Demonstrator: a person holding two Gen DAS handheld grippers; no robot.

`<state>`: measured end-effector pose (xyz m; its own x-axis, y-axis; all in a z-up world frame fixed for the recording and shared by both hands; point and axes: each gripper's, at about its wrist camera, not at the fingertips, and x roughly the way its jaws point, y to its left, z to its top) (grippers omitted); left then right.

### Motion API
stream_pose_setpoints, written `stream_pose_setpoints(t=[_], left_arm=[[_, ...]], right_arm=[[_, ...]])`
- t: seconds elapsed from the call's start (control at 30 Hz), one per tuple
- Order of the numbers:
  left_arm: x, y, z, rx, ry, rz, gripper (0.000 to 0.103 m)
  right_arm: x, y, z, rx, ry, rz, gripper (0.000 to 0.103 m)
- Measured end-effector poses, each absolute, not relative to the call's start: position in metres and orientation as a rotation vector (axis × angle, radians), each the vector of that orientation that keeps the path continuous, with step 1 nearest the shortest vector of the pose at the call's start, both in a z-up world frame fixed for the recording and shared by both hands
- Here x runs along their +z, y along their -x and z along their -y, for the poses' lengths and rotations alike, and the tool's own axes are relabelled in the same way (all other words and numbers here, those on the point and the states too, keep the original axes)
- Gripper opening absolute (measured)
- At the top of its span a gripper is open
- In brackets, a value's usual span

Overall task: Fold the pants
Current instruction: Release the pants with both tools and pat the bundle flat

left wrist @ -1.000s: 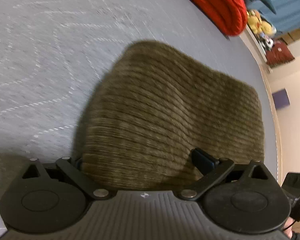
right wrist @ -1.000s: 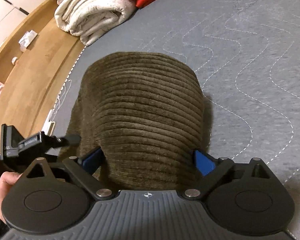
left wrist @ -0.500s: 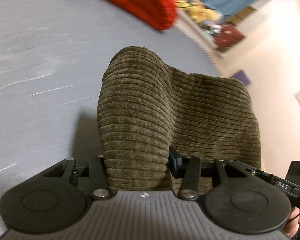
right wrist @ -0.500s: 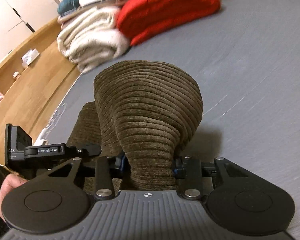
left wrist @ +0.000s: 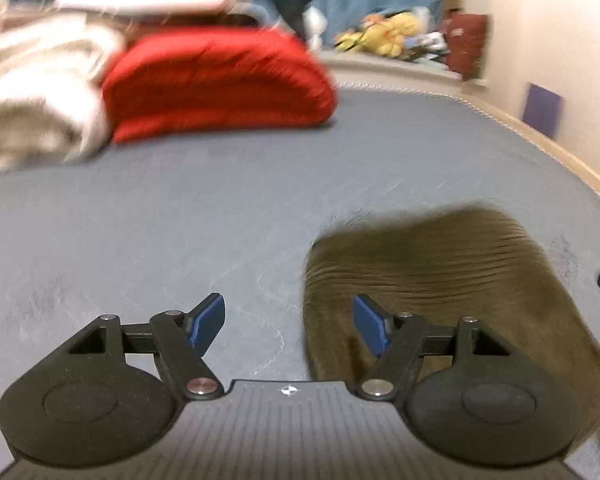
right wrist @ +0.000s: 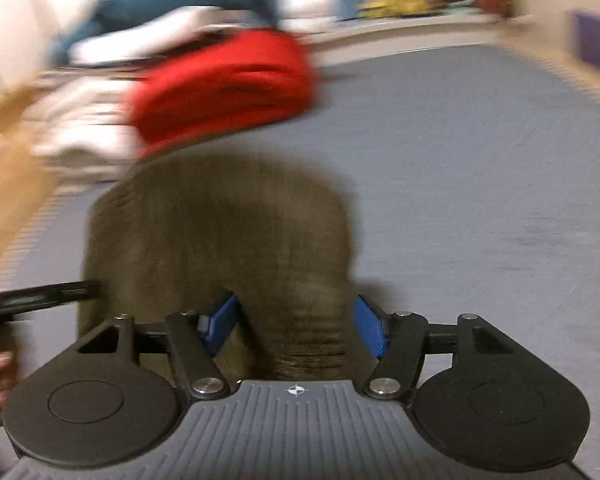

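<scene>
The olive-brown corduroy pants [left wrist: 440, 276] lie folded on the grey quilted bed [left wrist: 180, 216]. In the left wrist view they lie to the right of my left gripper [left wrist: 290, 322], which is open and empty; its right finger sits over the pants' left edge. In the right wrist view the pants [right wrist: 220, 232] bulge up just ahead of my right gripper [right wrist: 296, 326], which is open with cloth lying between the spread fingers. Both views are blurred.
A folded red blanket [left wrist: 216, 84] and cream blankets [left wrist: 36, 92] are stacked at the far side of the bed. A shelf with toys [left wrist: 392, 36] runs behind. The bed's right edge [left wrist: 560, 152] meets the wall. The left gripper's handle [right wrist: 40, 294] shows at left.
Both grippers have opened and let go of the pants. The pants have dropped onto the bed. Both cameras have tilted up toward the blankets.
</scene>
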<state>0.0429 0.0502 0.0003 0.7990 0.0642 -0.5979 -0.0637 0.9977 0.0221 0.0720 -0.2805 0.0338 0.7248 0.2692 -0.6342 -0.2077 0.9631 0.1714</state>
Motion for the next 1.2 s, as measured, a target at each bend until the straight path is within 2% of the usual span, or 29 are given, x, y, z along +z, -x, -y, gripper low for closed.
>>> stream_pose_setpoints(t=[0.07, 0.13, 0.17, 0.23, 0.27, 0.3, 0.4, 0.53, 0.63, 0.73, 0.77, 0.8, 1.0, 1.1, 1.2], left_arm=[[0.008, -0.027, -0.044, -0.073, 0.048, -0.604, 0.072], [0.003, -0.009, -0.036, -0.205, 0.036, -0.634, 0.055], [-0.004, -0.007, -0.032, -0.244, 0.027, -0.667, 0.051], [-0.042, -0.010, -0.025, -0.264, -0.032, -0.879, 0.041], [-0.059, -0.010, -0.024, -0.259, -0.079, -0.936, 0.041], [-0.064, -0.003, -0.019, -0.265, -0.128, -0.919, 0.042], [-0.051, 0.010, -0.014, -0.260, -0.131, -0.883, 0.042], [-0.040, 0.004, -0.024, -0.218, -0.044, -0.842, 0.044], [-0.035, -0.014, -0.031, -0.187, -0.008, -0.829, 0.044], [-0.027, -0.026, -0.040, -0.156, 0.016, -0.820, 0.044], [-0.027, -0.026, -0.040, -0.150, 0.024, -0.819, 0.044], [-0.026, -0.040, -0.044, -0.143, 0.029, -0.819, 0.044], [-0.021, -0.041, -0.051, -0.109, 0.047, -0.837, 0.043], [-0.044, -0.045, -0.049, -0.083, 0.006, -0.927, 0.049], [-0.038, -0.045, -0.050, -0.065, 0.028, -0.939, 0.049]], right_arm=[[0.040, -0.068, 0.279, 0.312, -0.131, -0.699, 0.057], [0.044, -0.060, 0.276, 0.428, -0.140, -0.690, 0.056], [0.044, -0.057, 0.267, 0.488, -0.104, -0.702, 0.055], [0.023, -0.057, 0.250, 0.564, 0.037, -0.814, 0.053], [-0.001, -0.060, 0.241, 0.575, 0.119, -0.936, 0.053], [-0.019, -0.060, 0.236, 0.571, 0.201, -0.979, 0.053], [-0.010, -0.065, 0.229, 0.568, 0.234, -0.982, 0.052], [0.025, -0.082, 0.244, 0.564, 0.053, -0.783, 0.052], [0.026, -0.111, 0.256, 0.448, -0.070, -0.692, 0.053], [0.007, -0.148, 0.258, 0.318, -0.154, -0.677, 0.052], [-0.003, -0.157, 0.255, 0.284, -0.152, -0.692, 0.050], [-0.014, -0.167, 0.253, 0.251, -0.139, -0.720, 0.041], [-0.043, -0.202, 0.225, 0.123, -0.045, -0.735, 0.042], [-0.052, -0.211, 0.215, 0.079, -0.026, -0.725, 0.042], [-0.054, -0.213, 0.211, 0.069, -0.001, -0.716, 0.043]])
